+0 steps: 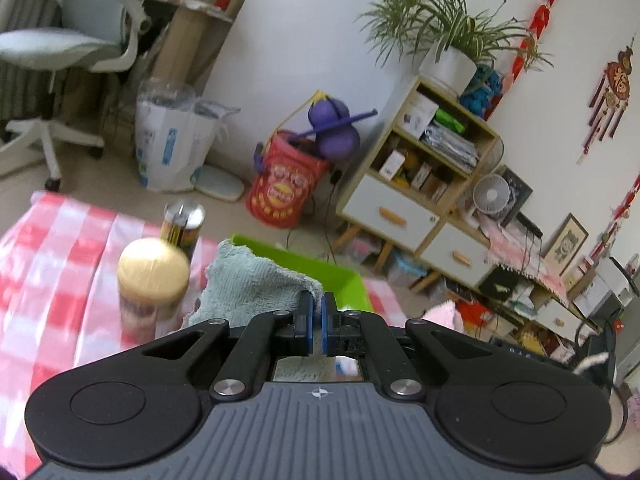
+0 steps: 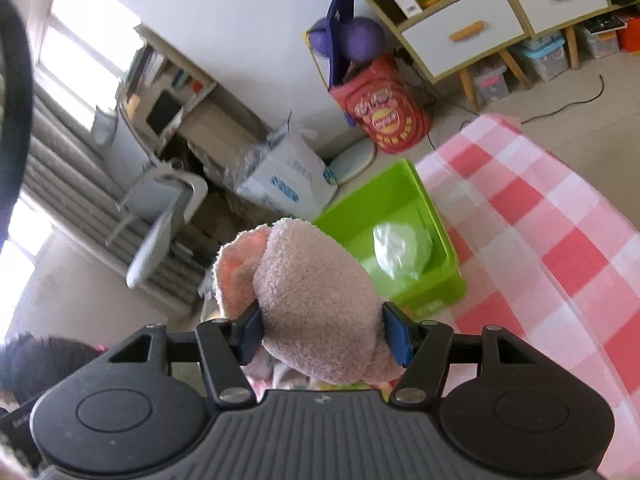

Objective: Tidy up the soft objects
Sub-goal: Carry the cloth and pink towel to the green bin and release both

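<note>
My left gripper (image 1: 317,312) is shut on a light blue fuzzy cloth (image 1: 252,286), which hangs lifted in front of the green bin (image 1: 320,270) on the red-and-white checked table (image 1: 52,264). In the right wrist view my right gripper (image 2: 322,330) is shut on a bulky pink fuzzy cloth (image 2: 312,300), its blue pads pressing both sides. Beyond it the green bin (image 2: 436,216) holds a pale crumpled white soft item (image 2: 402,250). A bit of the pink cloth (image 1: 442,316) shows at the right in the left wrist view.
A gold-lidded jar (image 1: 152,280) and a taller can (image 1: 183,226) stand on the table left of the bin. On the floor beyond are a red basket (image 1: 284,188) with a purple toy, a white bag (image 1: 172,152), an office chair (image 1: 72,48) and a shelf cabinet (image 1: 420,172).
</note>
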